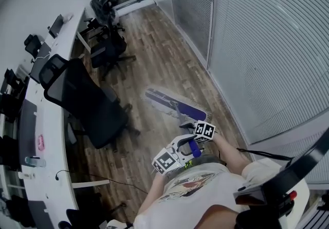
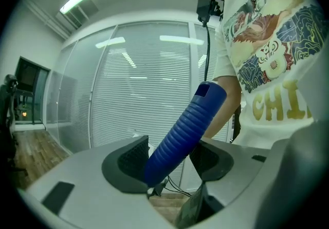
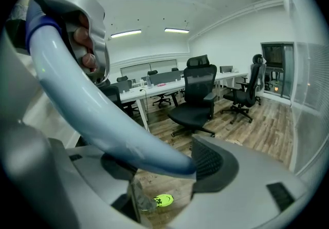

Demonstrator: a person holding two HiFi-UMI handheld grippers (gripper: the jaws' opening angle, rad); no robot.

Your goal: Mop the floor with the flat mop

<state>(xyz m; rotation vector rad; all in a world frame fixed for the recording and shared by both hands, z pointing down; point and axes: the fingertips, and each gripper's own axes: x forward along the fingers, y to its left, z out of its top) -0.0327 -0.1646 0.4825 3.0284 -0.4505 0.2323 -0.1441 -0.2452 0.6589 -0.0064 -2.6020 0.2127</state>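
Currently: left gripper [image 2: 169, 158] clamps the flat mop's blue ribbed grip [image 2: 186, 128]; right gripper [image 3: 159, 164] clamps its pale shaft [image 3: 92, 105] lower down, probably for steering leverage. Mop head [image 1: 172, 103] lies flat on the wood floor [image 1: 154, 43], frame centre, beside the glass partition [image 1: 257, 43].

- T-shirt [image 2: 277, 102]: big yellow letters "CHI" on white cloth, seen in the left gripper view; the rest of the word is cut off at the right
- nearer marker cube [image 1: 164, 161] and farther marker cube [image 1: 205, 131]: black-and-white square code markers; no letters
- nothing else is legible
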